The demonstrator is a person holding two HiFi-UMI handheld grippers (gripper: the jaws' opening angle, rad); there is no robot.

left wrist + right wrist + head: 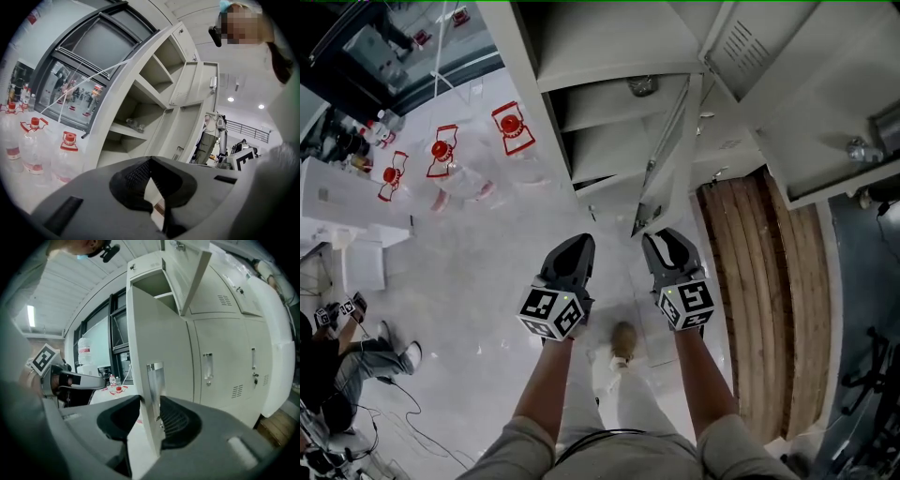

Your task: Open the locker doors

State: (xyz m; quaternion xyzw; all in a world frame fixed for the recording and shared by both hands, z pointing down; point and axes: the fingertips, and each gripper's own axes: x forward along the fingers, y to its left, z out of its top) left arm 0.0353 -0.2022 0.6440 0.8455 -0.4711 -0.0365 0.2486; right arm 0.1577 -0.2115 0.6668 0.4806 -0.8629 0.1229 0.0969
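The white locker bank (609, 56) stands ahead, its shelves bare in the left column. One tall locker door (670, 159) is swung out and seen edge-on. My right gripper (661, 239) is at that door's lower edge. In the right gripper view, my right gripper (149, 399) straddles the door (159, 348), one pad against each face, just below the metal handle plate (154, 380). My left gripper (572, 258) hangs beside it to the left, away from the lockers. In the left gripper view, the tips of my left gripper (149, 160) meet with nothing between them.
Large water bottles with red caps (514, 127) stand on the floor to the left of the lockers. Another open door (787, 84) hangs at the upper right. Wooden planks (759, 281) lie to the right. A seated person (337, 366) and cables are at far left.
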